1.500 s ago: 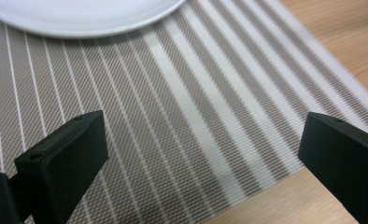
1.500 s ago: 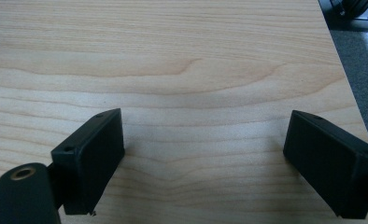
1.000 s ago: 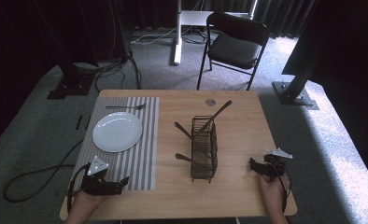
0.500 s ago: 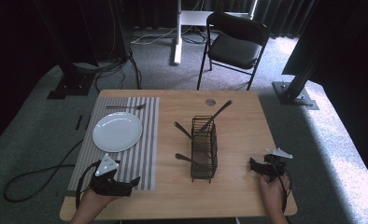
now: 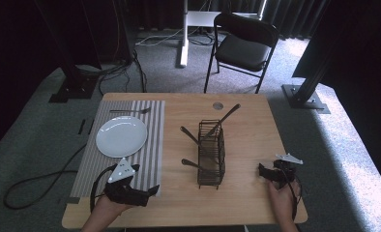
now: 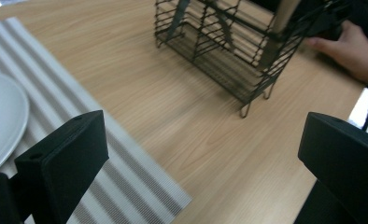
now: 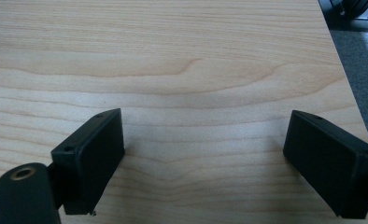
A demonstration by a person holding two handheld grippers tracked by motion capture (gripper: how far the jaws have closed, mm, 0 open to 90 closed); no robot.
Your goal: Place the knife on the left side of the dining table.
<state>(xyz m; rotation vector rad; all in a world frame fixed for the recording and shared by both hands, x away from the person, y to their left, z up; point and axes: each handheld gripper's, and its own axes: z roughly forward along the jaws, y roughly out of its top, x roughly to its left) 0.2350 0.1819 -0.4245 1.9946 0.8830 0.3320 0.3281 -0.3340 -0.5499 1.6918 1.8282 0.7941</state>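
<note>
A black wire basket [image 5: 212, 153] stood upright near the middle of the table [image 5: 246, 121], holding 3 dark utensils [image 5: 223, 121] whose handles leaned out past its rim. It looked light and stiff, likely to tip, so its top rim seemed the best hold. The left gripper [image 5: 152, 190] sat over the near-left corner, jaws wide and empty. The right gripper [image 5: 261, 169] rested near the near-right corner, also wide and empty.
</note>
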